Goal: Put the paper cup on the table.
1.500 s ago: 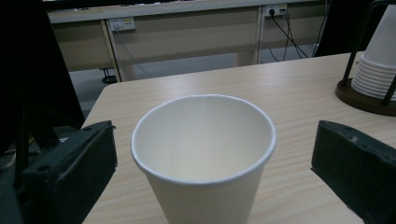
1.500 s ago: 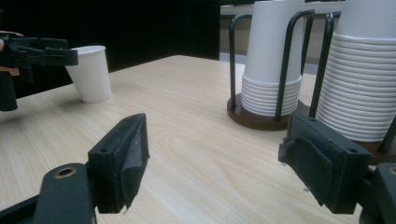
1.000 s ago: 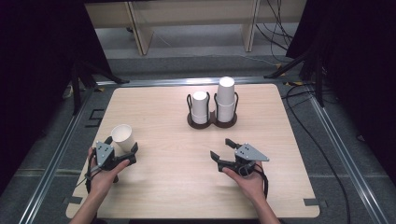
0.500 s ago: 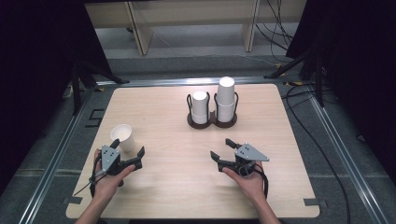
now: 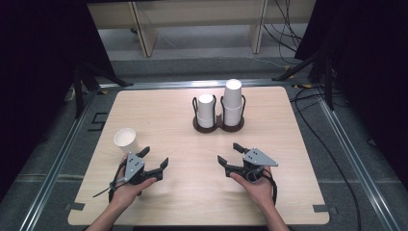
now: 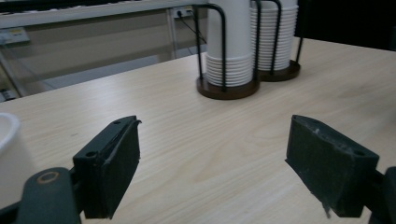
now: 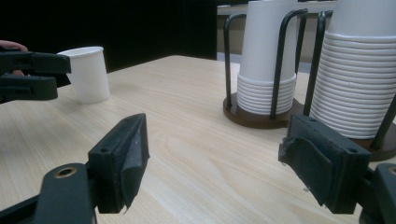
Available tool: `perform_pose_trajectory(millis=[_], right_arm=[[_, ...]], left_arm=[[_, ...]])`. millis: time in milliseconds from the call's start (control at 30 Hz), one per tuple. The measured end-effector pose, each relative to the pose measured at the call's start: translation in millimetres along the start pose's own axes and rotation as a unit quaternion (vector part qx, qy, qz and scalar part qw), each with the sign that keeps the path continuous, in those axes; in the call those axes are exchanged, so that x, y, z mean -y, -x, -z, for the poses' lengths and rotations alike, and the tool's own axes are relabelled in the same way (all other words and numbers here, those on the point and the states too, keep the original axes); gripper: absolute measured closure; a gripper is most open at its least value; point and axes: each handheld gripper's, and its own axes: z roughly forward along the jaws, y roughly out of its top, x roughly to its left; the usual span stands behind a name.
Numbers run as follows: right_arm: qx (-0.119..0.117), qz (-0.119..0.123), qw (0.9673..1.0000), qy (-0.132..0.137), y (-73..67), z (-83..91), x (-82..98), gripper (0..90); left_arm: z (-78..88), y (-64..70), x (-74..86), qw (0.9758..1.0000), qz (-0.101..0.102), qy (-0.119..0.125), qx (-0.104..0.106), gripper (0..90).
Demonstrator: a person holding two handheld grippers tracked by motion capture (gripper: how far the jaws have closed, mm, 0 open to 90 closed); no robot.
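So the single paper cup (image 5: 126, 140) is standing upright on the table (image 5: 298, 144), open end up, over at the near left, just beyond the left gripper (image 5: 155, 159). It's free, nothing is touching it. In the left gripper view the cup pokes in at the left edge (image 6: 10, 154), outside the jaws, not between them. Those jaws have just been closing in, but there's still a clear gap and only bare wood in it, so they're spread and holding nothing.

The right gripper (image 5: 229, 155) sits near the front right of the table, well apart from the cup, jaws also spread with nothing in them. Both grippers point toward the far side.

Further out, toward the far middle of the table, there's a dark cup holder (image 5: 219, 126) with two round bases joined together and black wire hoops. It holds two stacks of white cups upside down: the left stack (image 5: 207, 109) is shorter, the right stack (image 5: 233, 102) clearly taller. Too many nested rims to count properly.

Count-wise: one loose cup, two stacks, one holder, two grippers. Nothing sits between the cup and either gripper, open tabletop all round.

No brand, print or writing on the cups or the holder that I can read, all plain white.
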Motion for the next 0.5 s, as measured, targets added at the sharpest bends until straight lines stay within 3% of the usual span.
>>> perform_pose_trajectory(millis=[33, 67, 167, 200, 233, 267, 333, 433, 500], right_arm=[[0.007, 0.013, 0.9999, 0.002, 1.8, 0.9, -0.3, 22.8], [-0.001, 0.003, 1.0000, -0.004, 1.3, 1.0, 0.1, 22.9], [0.006, 0.010, 0.9999, 0.003, 3.4, 1.8, 0.9, 22.9], [0.012, 0.002, 0.9999, 0.000, 3.0, 2.4, 1.9, 22.9], [0.014, 0.012, 0.9998, 0.001, 4.7, 2.7, 2.1, 22.9], [0.005, 0.006, 1.0000, 0.001, 5.0, 2.1, 2.7, 22.9], [0.016, 0.012, 0.9998, -0.004, 5.9, 2.7, 3.3, 22.9], [0.002, -0.005, 1.0000, -0.008, 4.5, 1.1, 4.1, 22.9], [0.005, 0.006, 1.0000, -0.003, 4.7, -0.4, 3.9, 22.9]], left_arm=[[-1.8, 1.9, 0.2, 0.9999, -0.006, -0.004, 0.007, 18.1], [-4.0, 4.2, 1.2, 0.9999, -0.006, -0.004, 0.013, 18.0], [-8.3, 9.6, 4.8, 0.9997, 0.001, -0.005, 0.023, 17.9], [-9.4, 10.4, 6.1, 0.9997, 0.003, -0.001, 0.025, 17.8], [-9.8, 11.4, 7.7, 0.9996, 0.000, 0.000, 0.028, 17.8], [-9.5, 11.9, 8.3, 0.9996, -0.002, -0.003, 0.029, 17.7], [-11.4, 13.5, 10.6, 0.9993, 0.004, 0.004, 0.037, 17.6], [-10.0, 14.8, 11.3, 0.9994, 0.001, 0.000, 0.035, 17.5], [-10.6, 14.7, 12.2, 0.9994, 0.004, 0.009, 0.034, 17.0]])
